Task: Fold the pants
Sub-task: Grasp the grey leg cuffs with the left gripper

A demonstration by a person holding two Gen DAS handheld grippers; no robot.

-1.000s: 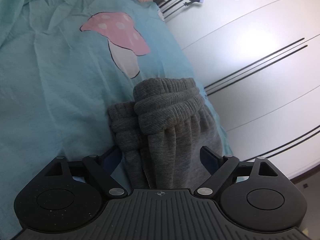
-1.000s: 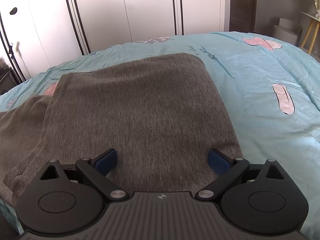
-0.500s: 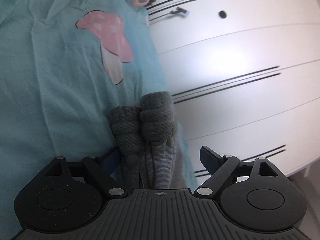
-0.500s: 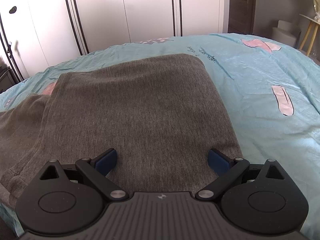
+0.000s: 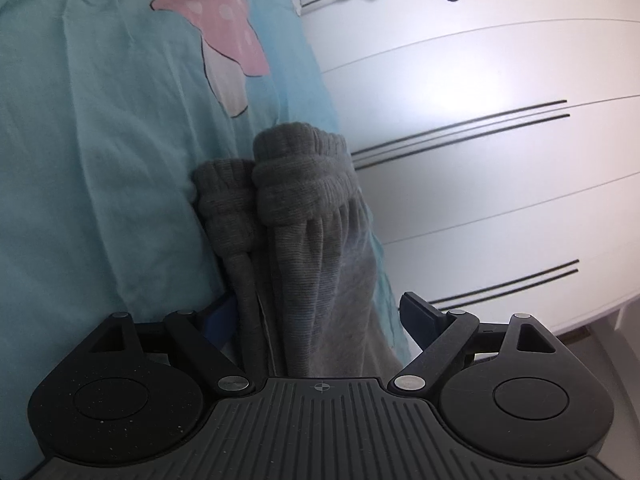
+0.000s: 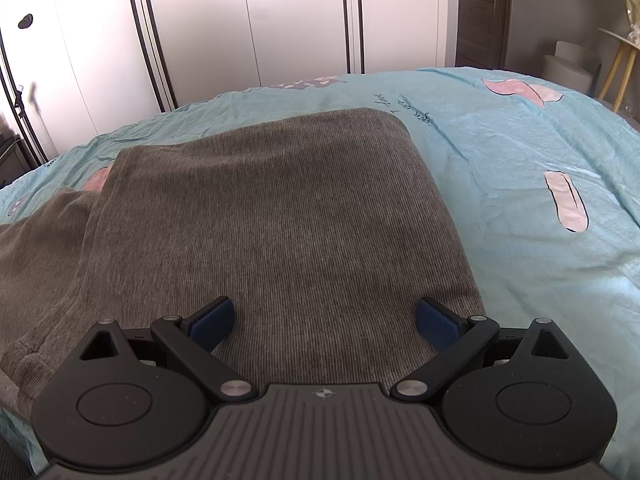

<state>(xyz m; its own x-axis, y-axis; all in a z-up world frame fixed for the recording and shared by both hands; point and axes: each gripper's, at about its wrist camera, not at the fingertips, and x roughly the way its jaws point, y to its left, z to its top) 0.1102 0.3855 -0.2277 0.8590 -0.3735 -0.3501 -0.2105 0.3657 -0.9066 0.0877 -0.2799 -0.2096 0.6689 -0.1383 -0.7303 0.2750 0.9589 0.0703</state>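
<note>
Closest to me, the grey ribbed-knit pants [image 6: 276, 216] lay spread flat on the wrinkled turquoise bedsheet with pink prints [image 6: 540, 152], near its front edge. My right gripper [image 6: 324, 320] hung tilted down over the near hem, blue pads spread wide and clamping nothing, cloth beneath the gap. My left gripper [image 5: 320, 314] was rolled sideways at the bed's edge, its jaws wide too; the bunched pant legs ran up between them, lying against one blue pad and apart from the other, so nothing was pinched. Beyond its fingers the two ribbed cuffs [image 5: 300, 172] sat stacked together. Farther on the sheet showed a pink mushroom print [image 5: 224, 36]. Past the bed stood the white wardrobe doors with black trim lines [image 5: 480, 80].
</note>
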